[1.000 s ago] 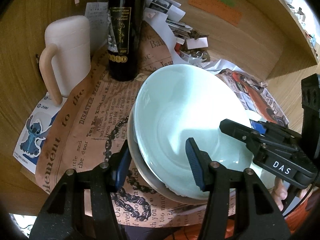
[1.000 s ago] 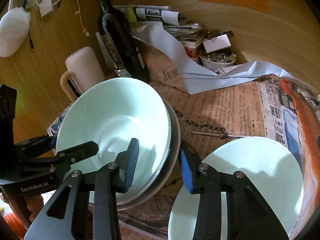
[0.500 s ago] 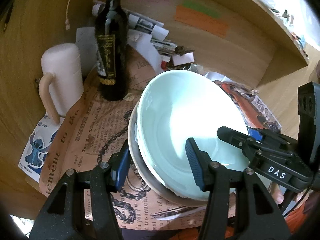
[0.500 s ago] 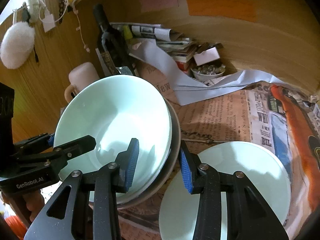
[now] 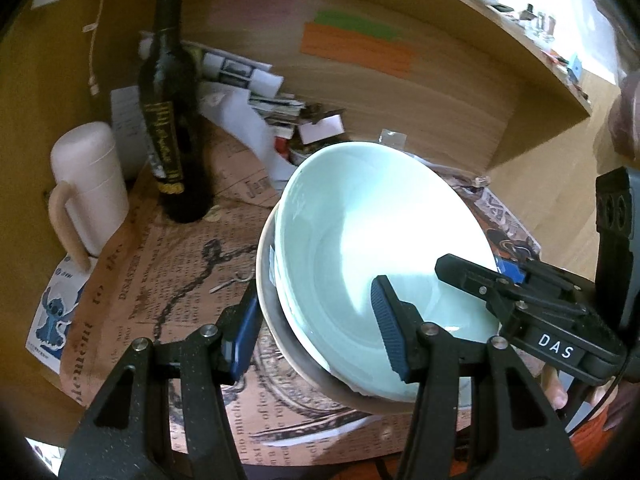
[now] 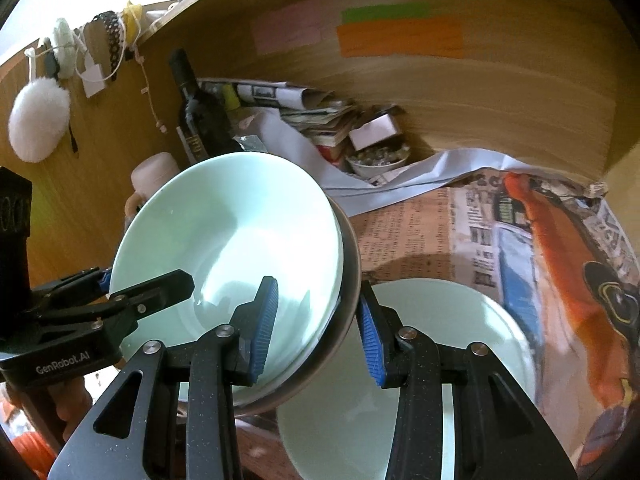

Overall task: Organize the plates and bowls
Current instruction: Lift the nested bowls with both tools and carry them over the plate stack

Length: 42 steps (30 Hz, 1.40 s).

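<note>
Two grippers clamp one stack from opposite sides: the left gripper (image 5: pixel 316 336) has its blue pads closed over the stack's near-left rim, one pad outside and one inside, and the right gripper (image 6: pixel 316 328) grips the opposite rim the same way. The stack is two pieces, a pale mint-green bowl (image 5: pixel 380 248) nested in a darker grey-brown dish (image 5: pixel 280 332) whose rim shows as a crescent beneath it; the bowl is glossy, plain and empty, tilted slightly and held above the table. A second mint-green bowl (image 6: pixel 460 352), also plain and empty, sits on the newspaper sheets (image 6: pixel 420 224) just beyond the right gripper, below and to the right of the raised stack. Farther back stand one dark wine bottle (image 5: pixel 170 140) with a gold-lettered label and one cream mug (image 5: pixel 90 188) with a tan handle, side by side. Behind them lie a heap of folded papers (image 6: pixel 312 112) and one small white dish (image 6: pixel 376 160) of small bits against the wooden back wall (image 6: pixel 500 92).
</note>
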Tool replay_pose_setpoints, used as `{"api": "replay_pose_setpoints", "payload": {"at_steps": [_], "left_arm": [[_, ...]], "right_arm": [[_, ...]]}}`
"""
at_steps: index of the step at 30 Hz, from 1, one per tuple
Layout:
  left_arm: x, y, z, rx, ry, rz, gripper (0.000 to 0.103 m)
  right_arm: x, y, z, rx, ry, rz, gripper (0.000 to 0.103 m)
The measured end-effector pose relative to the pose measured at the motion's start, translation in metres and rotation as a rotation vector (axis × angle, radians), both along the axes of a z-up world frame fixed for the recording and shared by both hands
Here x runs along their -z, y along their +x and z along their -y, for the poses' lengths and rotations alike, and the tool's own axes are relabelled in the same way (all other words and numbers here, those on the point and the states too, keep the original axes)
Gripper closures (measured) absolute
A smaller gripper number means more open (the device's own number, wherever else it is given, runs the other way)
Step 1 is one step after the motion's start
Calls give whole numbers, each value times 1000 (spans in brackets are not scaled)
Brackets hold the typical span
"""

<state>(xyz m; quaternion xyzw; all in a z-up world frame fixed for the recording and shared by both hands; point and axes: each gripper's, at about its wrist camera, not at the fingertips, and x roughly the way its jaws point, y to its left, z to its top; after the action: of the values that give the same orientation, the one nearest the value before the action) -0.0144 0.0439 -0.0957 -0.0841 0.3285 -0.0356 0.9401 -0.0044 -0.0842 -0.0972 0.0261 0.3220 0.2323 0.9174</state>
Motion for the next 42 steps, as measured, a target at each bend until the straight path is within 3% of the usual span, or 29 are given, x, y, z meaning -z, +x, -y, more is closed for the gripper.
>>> {"api": "replay_pose_setpoints", "payload": {"at_steps": [21,42], "left_arm": [[8,15,71,139,0,-14,49],[33,21,93,188,7,-77,49]], "right_arm": [[-1,-20,73,134,13,17,67],[22,-24,103,179,21,-59,67]]}}
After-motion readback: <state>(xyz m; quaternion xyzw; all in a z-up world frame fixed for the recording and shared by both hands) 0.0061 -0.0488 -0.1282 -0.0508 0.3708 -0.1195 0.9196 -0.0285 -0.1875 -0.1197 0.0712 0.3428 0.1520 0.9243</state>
